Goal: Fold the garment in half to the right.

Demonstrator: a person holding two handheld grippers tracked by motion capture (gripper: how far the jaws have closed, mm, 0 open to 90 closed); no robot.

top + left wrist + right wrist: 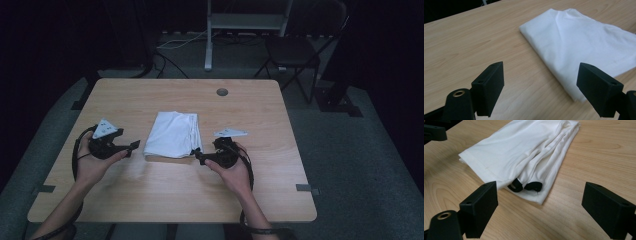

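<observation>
From above, the white cloth [172, 134] lies folded in the middle of the wooden table [250, 115], between the left gripper [131, 147] and the right gripper [198, 156].

In the left gripper view, the soft, smooth cloth [584, 47] sits at the upper right, apart from the wide-open black jaws.

In the right gripper view, the cloth [521, 152] lies at the top middle, with two dark-edged cuffs [525, 186] showing. The jaws stand open, holding nothing.

Room's looking pretty dim, with grey carpet [360, 150] covering the floor around a light wood tabletop [150, 195]. Past its far edge, a dark chair [292, 52] and a pale metal stand [245, 22] are sitting, cables [180, 42] trailing nearby.
</observation>
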